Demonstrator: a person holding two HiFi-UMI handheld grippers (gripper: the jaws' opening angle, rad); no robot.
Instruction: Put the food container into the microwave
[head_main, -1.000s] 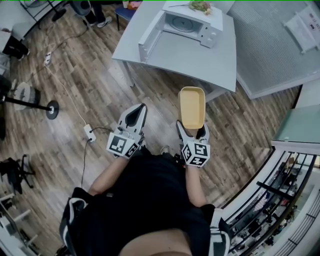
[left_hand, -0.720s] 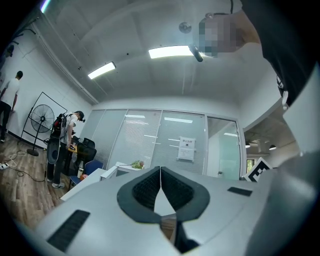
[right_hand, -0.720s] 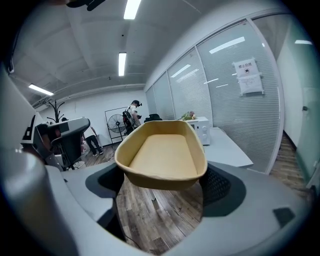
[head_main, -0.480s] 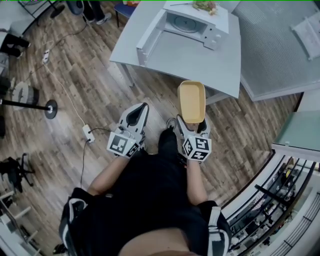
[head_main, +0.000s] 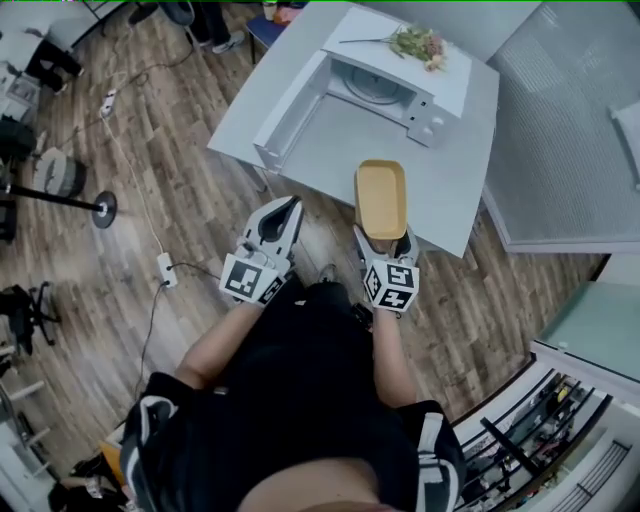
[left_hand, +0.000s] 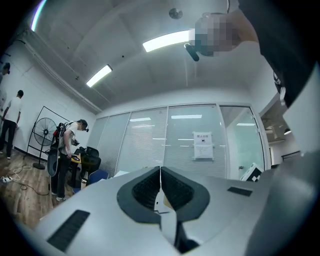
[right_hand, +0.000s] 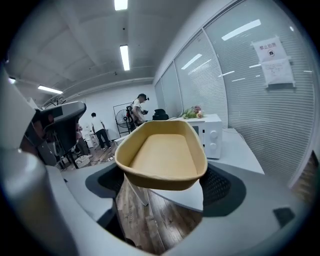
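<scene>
- right gripper (head_main: 384, 238) clamps the container (head_main: 381, 195) by its near end, held level to slide into the open microwave (head_main: 385, 85) at 12.
- left gripper (head_main: 288, 208) at 9, jaws together, empty, idle.

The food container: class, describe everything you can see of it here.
The food container is a shallow, oblong, tan tray with rounded corners, empty, of matte paper-like material. It is held roughly level in the air, its near end clamped between the jaws of the right tool, pointing towards the open microwave on the table. Nothing else touches it.
</scene>
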